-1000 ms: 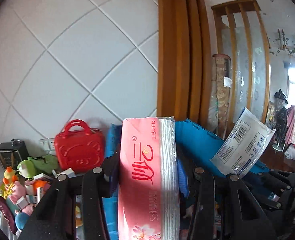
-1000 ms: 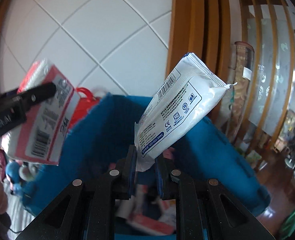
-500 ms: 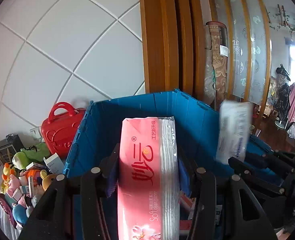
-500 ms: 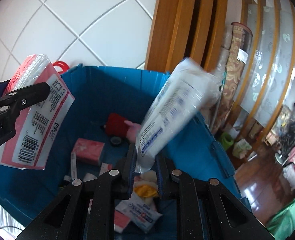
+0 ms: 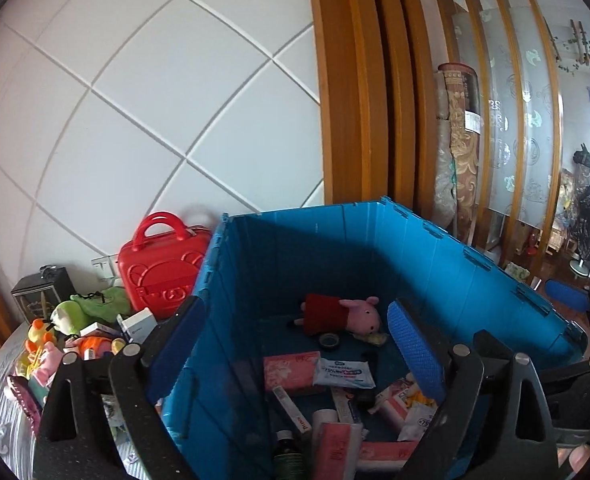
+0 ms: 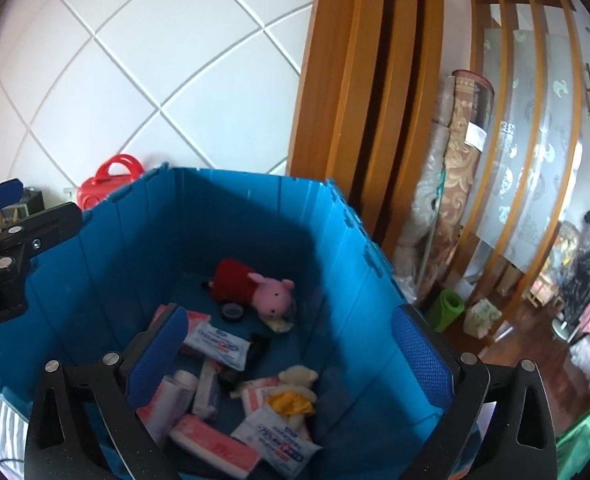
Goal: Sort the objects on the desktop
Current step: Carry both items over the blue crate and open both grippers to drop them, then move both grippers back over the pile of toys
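Observation:
A blue plastic crate (image 5: 295, 248) (image 6: 199, 216) fills both views. On its floor lie a pink pig plush (image 5: 347, 314) (image 6: 255, 284), pink tissue packs (image 5: 291, 372) (image 6: 215, 444), white wipe packs (image 5: 345, 374) (image 6: 275, 436) and small tubes. My left gripper (image 5: 295, 344) hangs over the crate's near left corner, jaws opening wide, nothing between its blue pads. My right gripper (image 6: 291, 360) hangs above the crate's inside, jaws likewise opening and empty. At the left edge of the right wrist view the left gripper's fingers (image 6: 15, 216) show.
A red toy suitcase (image 5: 159, 268) (image 6: 107, 180) stands against the tiled wall left of the crate. Plush toys and small boxes (image 5: 75, 332) crowd the table at the left. A wooden door frame (image 5: 355, 100) and rolled carpets (image 6: 455, 184) stand behind the crate.
The pink tissue pack has left my left gripper and the white pack my right; both sets of jaws now stand wide apart. Both grippers have moved further over the crate.

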Tool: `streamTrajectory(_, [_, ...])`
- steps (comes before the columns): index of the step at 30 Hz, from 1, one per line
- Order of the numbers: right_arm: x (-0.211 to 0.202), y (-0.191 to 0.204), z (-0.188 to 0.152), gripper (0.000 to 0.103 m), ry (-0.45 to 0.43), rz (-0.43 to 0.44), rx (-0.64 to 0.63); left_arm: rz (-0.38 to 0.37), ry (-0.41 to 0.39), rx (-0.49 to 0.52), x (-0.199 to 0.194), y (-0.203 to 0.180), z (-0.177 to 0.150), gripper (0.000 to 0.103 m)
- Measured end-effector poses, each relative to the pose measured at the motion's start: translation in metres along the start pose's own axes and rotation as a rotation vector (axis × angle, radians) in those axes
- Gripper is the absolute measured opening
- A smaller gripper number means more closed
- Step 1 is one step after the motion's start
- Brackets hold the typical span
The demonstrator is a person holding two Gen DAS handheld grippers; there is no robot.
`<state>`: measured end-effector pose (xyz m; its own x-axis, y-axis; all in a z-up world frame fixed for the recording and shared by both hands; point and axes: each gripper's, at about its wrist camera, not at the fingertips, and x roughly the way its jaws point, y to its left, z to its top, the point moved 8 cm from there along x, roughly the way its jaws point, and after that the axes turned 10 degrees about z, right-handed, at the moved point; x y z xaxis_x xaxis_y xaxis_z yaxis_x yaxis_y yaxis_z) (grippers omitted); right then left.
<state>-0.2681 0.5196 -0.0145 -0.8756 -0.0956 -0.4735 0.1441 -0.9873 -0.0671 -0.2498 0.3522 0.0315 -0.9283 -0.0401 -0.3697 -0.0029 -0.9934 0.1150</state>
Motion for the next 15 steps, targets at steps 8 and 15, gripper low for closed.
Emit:
streamTrajectory(8, [-0.008,0.049,0.014,0.103,-0.082,0.137,0.006,0.100,0.015,-0.077,-0.014,0.085,-0.020,0.094])
streamTrajectory(15, [-0.004,0.135,0.036,0.103,-0.138,0.321,-0.025,0.247,0.045,-0.141,-0.019,0.187,-0.055,0.094])
